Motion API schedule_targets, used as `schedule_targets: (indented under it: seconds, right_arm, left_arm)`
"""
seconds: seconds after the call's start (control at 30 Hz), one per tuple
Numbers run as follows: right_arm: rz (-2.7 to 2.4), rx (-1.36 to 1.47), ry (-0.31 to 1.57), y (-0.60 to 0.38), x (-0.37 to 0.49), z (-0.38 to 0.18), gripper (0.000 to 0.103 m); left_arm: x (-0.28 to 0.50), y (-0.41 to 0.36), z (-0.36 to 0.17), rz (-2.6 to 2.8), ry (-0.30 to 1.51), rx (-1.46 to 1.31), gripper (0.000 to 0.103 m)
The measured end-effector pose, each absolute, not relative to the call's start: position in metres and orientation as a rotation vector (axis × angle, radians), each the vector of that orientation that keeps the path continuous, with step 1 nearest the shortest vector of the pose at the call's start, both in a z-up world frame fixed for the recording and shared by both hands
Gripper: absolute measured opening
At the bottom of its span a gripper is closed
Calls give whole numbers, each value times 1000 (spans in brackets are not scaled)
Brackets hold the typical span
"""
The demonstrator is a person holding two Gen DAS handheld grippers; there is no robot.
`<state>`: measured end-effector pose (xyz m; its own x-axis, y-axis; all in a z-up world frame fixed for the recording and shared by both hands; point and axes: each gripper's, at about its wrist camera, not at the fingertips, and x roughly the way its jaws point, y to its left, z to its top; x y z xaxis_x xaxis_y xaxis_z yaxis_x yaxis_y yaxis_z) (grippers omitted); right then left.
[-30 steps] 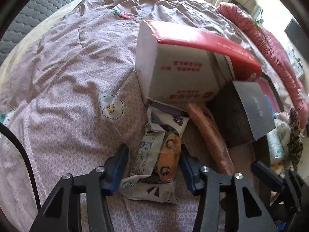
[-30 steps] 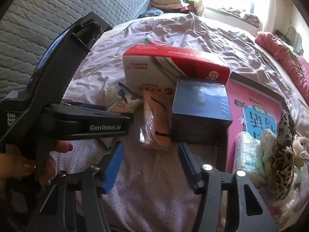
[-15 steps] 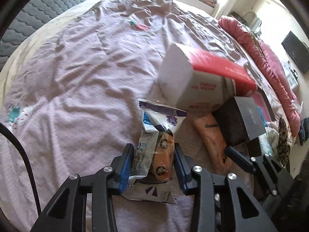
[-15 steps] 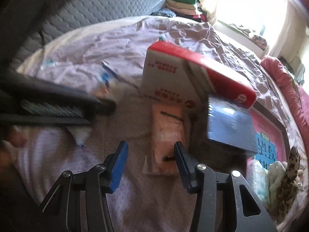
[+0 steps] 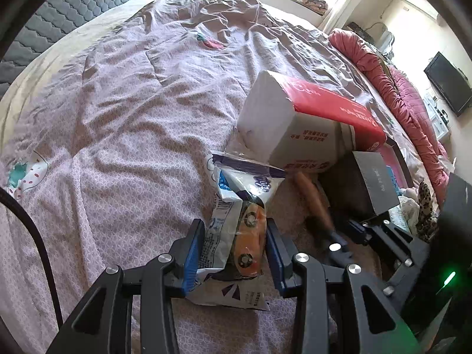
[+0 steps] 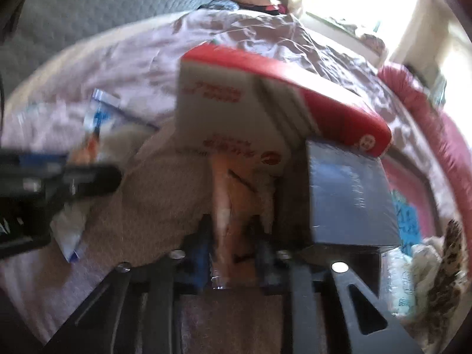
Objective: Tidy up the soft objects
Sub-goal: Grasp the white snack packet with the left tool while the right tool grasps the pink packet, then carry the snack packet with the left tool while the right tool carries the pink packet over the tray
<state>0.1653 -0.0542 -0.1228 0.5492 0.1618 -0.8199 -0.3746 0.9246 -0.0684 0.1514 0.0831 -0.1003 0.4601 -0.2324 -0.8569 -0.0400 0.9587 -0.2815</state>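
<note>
While the left gripper (image 5: pixel 234 250) is holding its crinkly snack packet (image 5: pixel 236 233) above the bedsheet (image 5: pixel 118 118), the right gripper (image 6: pixel 231 253), wide a second ago, is clamping the peach pouch (image 6: pixel 227 206) beside the tissue pack (image 6: pixel 250 112); both items are now secured for sorting.

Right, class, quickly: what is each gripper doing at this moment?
Left gripper: shut on the snack packet.
Right gripper: shut on the orange packet.

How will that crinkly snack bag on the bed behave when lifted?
The snack bag, pinched between the left hand-held gripper pads, looks creased and limp, so it will probably sag and bend. Its glossy film may slip. It seems light, since the thin wrapper barely dents the bedsheet.
</note>
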Motion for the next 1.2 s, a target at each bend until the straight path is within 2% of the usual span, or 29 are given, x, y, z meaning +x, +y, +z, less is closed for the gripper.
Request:
schedule_targets:
  seconds: [0.27, 1.2]
  right_arm:
    - [434, -26, 942, -80, 162, -105, 19]
    - [414, 80, 776, -182, 91, 16, 19]
  left_arm:
    - [146, 75, -94, -108, 1072, -247, 41]
    - [92, -25, 4, -113, 961, -86, 41]
